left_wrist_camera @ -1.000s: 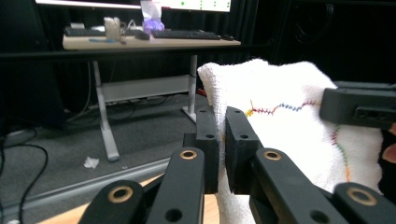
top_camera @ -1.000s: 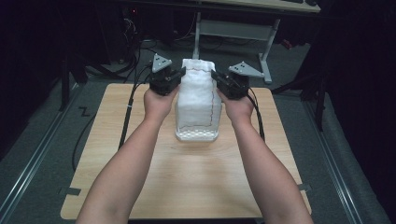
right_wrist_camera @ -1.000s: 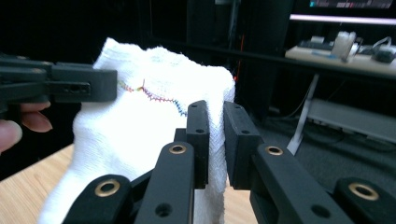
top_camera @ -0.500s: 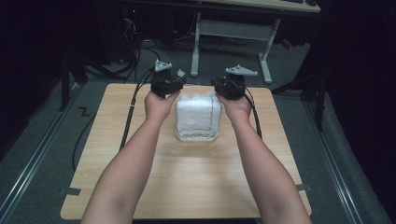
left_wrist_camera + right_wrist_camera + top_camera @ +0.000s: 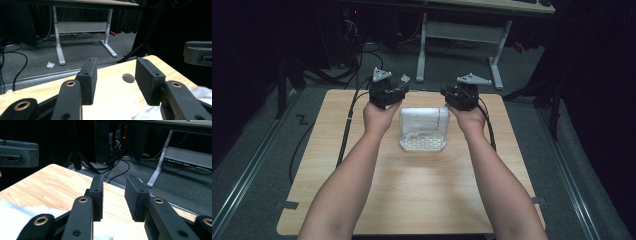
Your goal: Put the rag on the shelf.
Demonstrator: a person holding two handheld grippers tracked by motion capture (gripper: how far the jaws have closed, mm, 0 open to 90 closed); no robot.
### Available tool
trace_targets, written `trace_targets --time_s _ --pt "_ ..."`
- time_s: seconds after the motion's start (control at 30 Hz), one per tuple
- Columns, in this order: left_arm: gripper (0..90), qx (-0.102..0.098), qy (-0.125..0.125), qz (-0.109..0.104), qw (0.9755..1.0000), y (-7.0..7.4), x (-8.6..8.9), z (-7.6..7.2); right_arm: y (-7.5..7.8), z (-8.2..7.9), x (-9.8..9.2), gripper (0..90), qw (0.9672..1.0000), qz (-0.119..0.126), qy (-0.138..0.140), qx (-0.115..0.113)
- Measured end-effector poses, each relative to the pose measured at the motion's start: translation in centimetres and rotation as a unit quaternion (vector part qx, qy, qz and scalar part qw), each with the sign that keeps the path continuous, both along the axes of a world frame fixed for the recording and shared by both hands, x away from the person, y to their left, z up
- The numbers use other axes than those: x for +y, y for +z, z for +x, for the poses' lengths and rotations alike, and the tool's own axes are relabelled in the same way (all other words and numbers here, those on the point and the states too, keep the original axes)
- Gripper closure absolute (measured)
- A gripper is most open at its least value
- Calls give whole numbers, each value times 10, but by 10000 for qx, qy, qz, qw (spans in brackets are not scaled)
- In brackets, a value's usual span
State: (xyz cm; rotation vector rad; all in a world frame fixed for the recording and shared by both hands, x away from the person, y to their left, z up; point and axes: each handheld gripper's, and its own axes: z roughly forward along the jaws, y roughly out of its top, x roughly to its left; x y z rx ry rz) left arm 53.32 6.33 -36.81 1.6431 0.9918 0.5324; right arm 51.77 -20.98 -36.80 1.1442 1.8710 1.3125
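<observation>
A clear perforated basket [image 5: 423, 142] stands on the wooden table [image 5: 412, 195] and holds a folded white cloth [image 5: 422, 122]. My left gripper [image 5: 398, 84] is at the basket's far left corner and my right gripper [image 5: 452, 92] at its far right corner. In the left gripper view my left gripper [image 5: 116, 80] stands open over bare wood, its jaws just having been opening, with the cloth [image 5: 202, 91] low at the right. In the right gripper view my right gripper [image 5: 113, 197] also stands open after opening, nothing between its pads [image 5: 97, 195], and the cloth [image 5: 20, 216] lies at the lower left.
The table's far edge lies just beyond both grippers, with a round hole [image 5: 128, 78] in the top near it. Behind it are grey floor, cables and a white desk frame [image 5: 462, 35]. Metal rails [image 5: 257, 155] run along the floor on both sides.
The cloth, held up above the basket by both grippers a second ago, now lies down inside it. Both pairs of jaws have opened and let it go, and both hands have sunk a little.
</observation>
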Motion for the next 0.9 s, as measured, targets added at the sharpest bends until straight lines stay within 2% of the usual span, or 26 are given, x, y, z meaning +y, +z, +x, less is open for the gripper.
trace_targets --time_s 0.17,0.27,0.33,0.5,0.7,0.77,0.9 --pt "518 -96 -8 111 9999 -1 9 -11 -2 -9 0 692 9999 -65 93 -45" --pt "516 -105 -7 206 9997 -3 18 -22 -4 -21 -2 692 9998 -74 91 -190" --pt "514 -173 54 153 9997 -4 27 -30 -7 -28 -5 684 9998 -32 140 -149" --pt "513 -156 99 73 9998 -6 41 -43 -10 -45 -15 667 9997 22 148 -187" --pt "513 -223 101 152 9996 -6 49 -60 -12 -67 -28 671 9995 141 111 -274" --pt "514 -251 80 65 9996 -6 55 -68 -12 -75 -33 670 9993 127 95 -329" --pt "512 -288 51 177 9994 -8 63 -80 -13 -86 -38 668 9992 86 114 -385"
